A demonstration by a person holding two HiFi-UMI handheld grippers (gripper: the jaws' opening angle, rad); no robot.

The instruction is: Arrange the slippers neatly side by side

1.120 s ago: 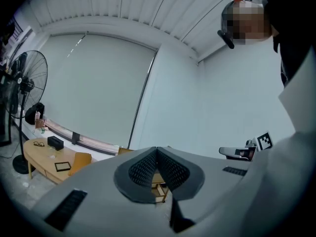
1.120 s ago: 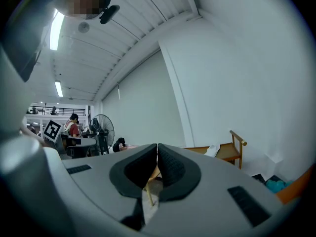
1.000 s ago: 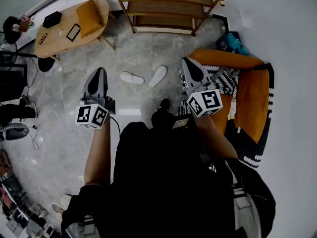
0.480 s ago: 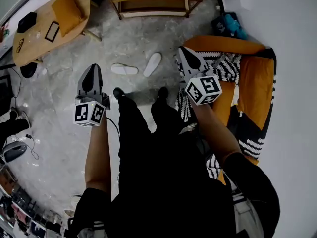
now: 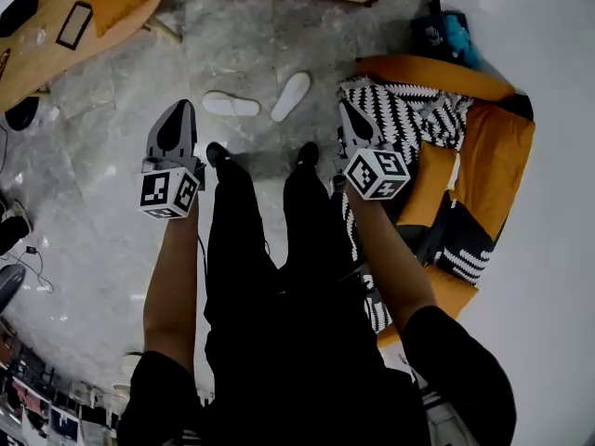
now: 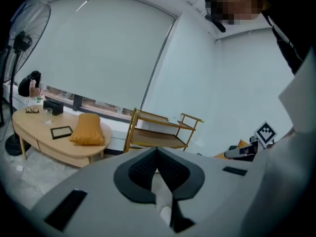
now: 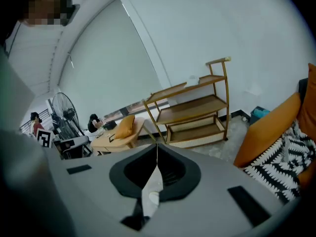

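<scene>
Two white slippers lie on the grey floor ahead of the person's feet in the head view. The left slipper [image 5: 231, 105] lies crosswise; the right slipper [image 5: 291, 96] points up and slightly right, so they form a loose V. My left gripper [image 5: 179, 110] hangs left of them, shut with nothing in it. My right gripper [image 5: 349, 111] is to their right, over the edge of the patterned blanket, also shut and empty. In both gripper views the jaws meet in a thin line, and the slippers are hidden behind the gripper bodies.
An orange sofa [image 5: 483, 165] with a black-and-white blanket [image 5: 409, 119] stands at the right. A wooden shelf cart [image 7: 195, 110] is ahead, and an oval wooden table [image 6: 54, 137] with an orange cushion [image 6: 86, 130] at the left. A standing fan [image 6: 17, 43] is far left.
Both grippers have dropped lower as the person leaned forward; the view has shifted so the slippers, table and shelf sit nearer the top edge. The jaws stayed shut.
</scene>
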